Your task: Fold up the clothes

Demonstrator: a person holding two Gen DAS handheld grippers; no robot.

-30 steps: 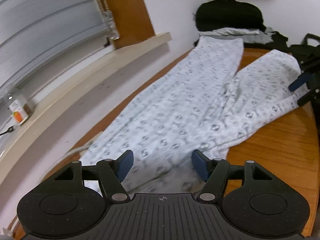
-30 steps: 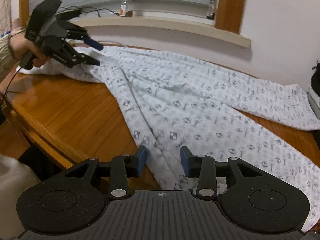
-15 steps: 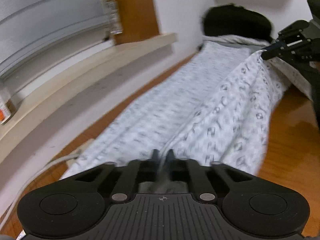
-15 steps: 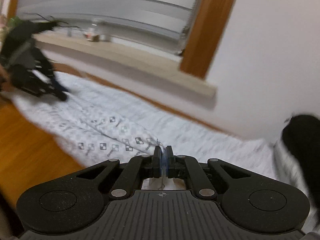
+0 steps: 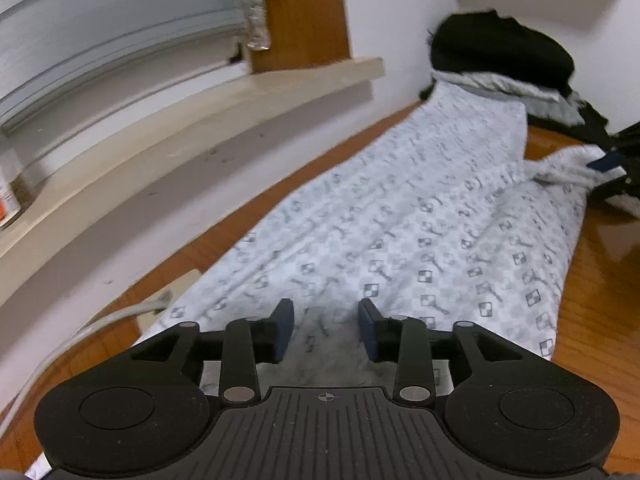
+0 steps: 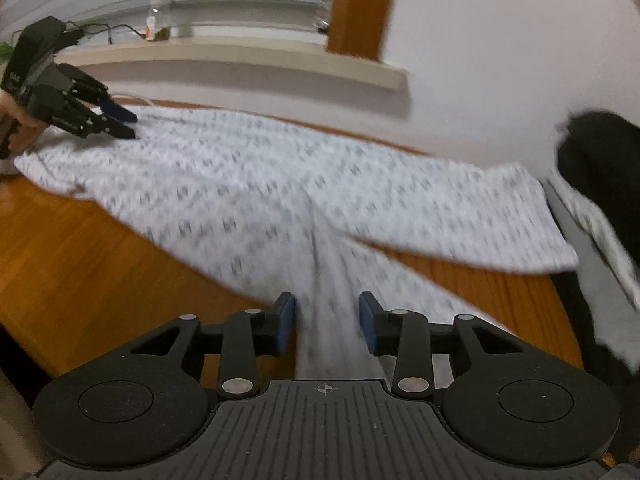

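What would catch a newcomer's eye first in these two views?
The pale patterned trousers sprawl lengthwise across the wooden table below the window sill. Both tools, left and right, stand open over the cloth. A dark clothes pile sits at the far end.

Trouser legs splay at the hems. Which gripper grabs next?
Probably right: the right gripper is open astride the white patterned trousers' near leg; the left gripper is at the opposite end.
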